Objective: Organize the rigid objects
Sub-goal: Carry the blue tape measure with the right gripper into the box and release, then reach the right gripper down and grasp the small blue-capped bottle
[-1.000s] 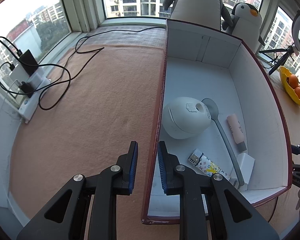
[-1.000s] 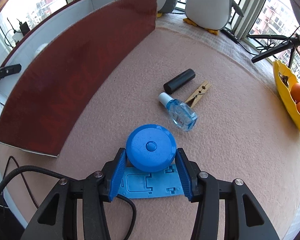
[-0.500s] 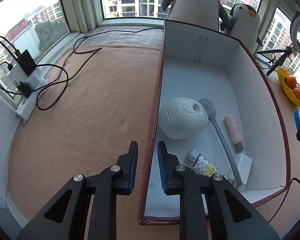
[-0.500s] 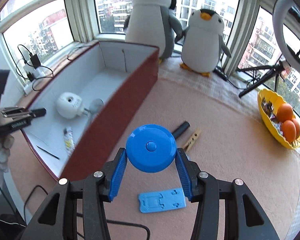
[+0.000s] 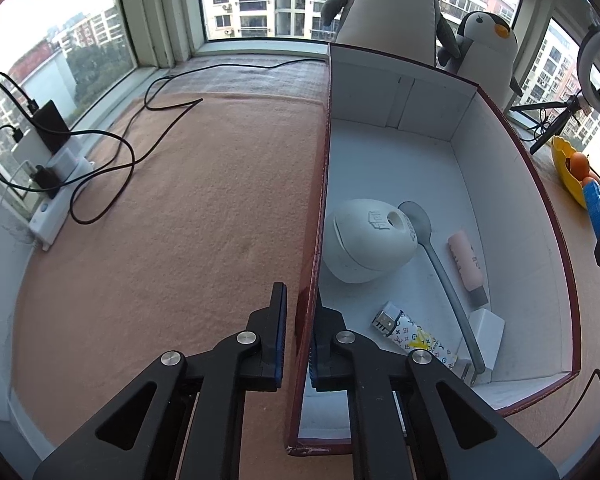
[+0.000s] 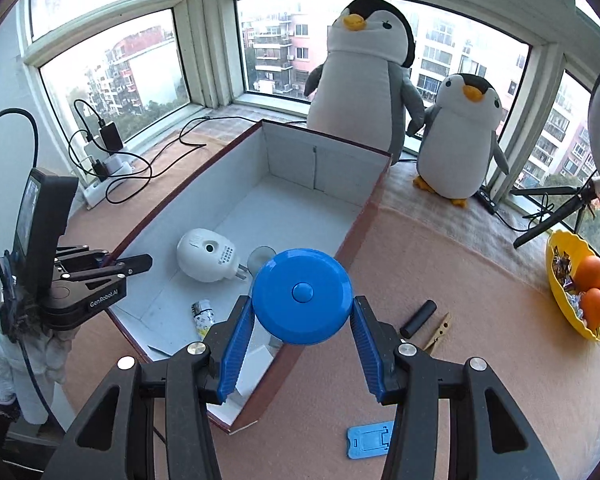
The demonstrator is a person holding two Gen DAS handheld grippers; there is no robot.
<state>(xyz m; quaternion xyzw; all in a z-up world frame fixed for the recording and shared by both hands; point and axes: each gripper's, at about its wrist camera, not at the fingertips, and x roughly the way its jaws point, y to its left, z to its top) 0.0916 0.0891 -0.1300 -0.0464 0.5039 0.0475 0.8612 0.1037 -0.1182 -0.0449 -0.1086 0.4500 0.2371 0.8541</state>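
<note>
I have the blue round case (image 6: 302,295) clamped between the pads of my right gripper (image 6: 302,330), hanging over the near right corner of the box (image 6: 364,232), above its rim rather than down inside. My left gripper (image 5: 298,338) has just been closing and now pinches the box's left wall (image 5: 320,200), one finger outside and one inside, which I judge steadies the box for the drop. To do this step well, I want to carry the case further over the white floor of the box, past the right wall, before I lower it. The free patch lies toward the far end; the near end already holds the white domed device (image 6: 208,256), a grey spoon (image 5: 440,264), a pink tube (image 5: 466,266), a patterned lighter (image 5: 410,334) and a white plug (image 5: 486,326). I should lower the case until it is just off the floor and only then release, since a smooth round thing may roll or knock the spoon. Afterwards the black cylinder (image 6: 418,316), clothespin (image 6: 436,332) and blue stand (image 6: 370,440) on the bench (image 6: 480,340) remain.
</note>
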